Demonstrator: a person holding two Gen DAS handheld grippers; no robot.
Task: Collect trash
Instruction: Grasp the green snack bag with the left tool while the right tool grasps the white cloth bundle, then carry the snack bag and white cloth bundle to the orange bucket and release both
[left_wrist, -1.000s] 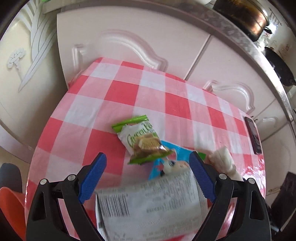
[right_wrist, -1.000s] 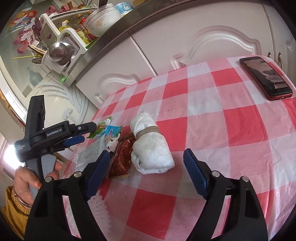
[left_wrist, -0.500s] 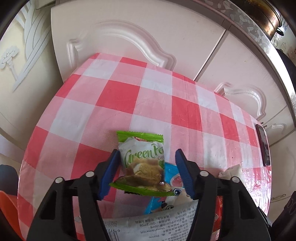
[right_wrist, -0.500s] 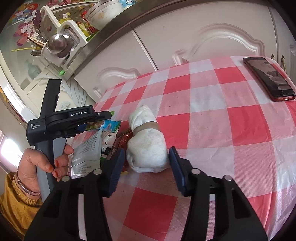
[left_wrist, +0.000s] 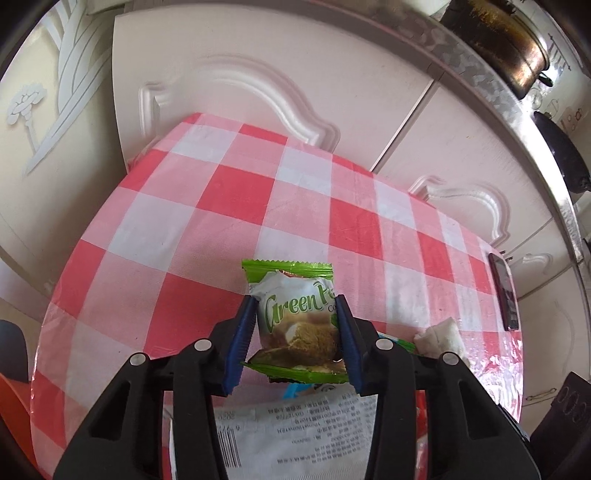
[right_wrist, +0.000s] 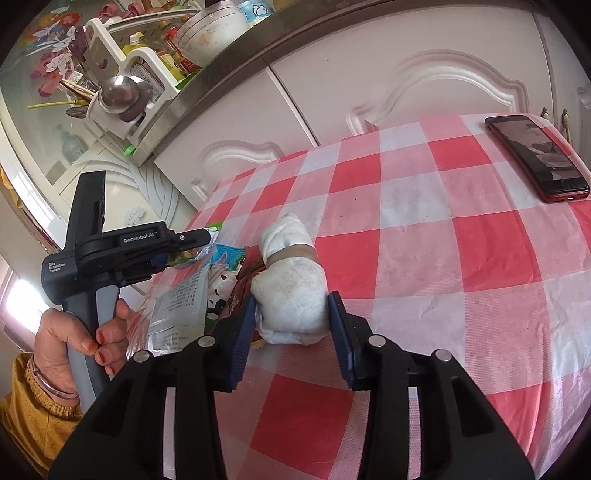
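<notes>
On the red-and-white checked tablecloth (left_wrist: 207, 229) my left gripper (left_wrist: 295, 301) is shut on a green snack packet (left_wrist: 291, 280), both blue pads pressed against its sides. In the right wrist view the left gripper (right_wrist: 205, 236) shows side-on with the packet (right_wrist: 214, 227) at its tip. My right gripper (right_wrist: 292, 297) has a white rolled bundle (right_wrist: 288, 269) with a tan band between its jaws. These jaws are closing and both pads touch the bundle's flanks. The bundle (left_wrist: 439, 336) also shows small at the right in the left wrist view.
A grey printed bag (left_wrist: 295, 435), a blue wrapper (right_wrist: 229, 254) and a dark red wrapper (right_wrist: 242, 284) lie between the grippers. A phone (right_wrist: 535, 155) rests at the far right of the table. White cupboard doors (right_wrist: 406, 85) stand behind. A hand (right_wrist: 74, 332) holds the left gripper's handle.
Both grippers went from wide open to closed. The left moved forward past the grey bag and closed on the green packet. The right closed in on the white bundle.
</notes>
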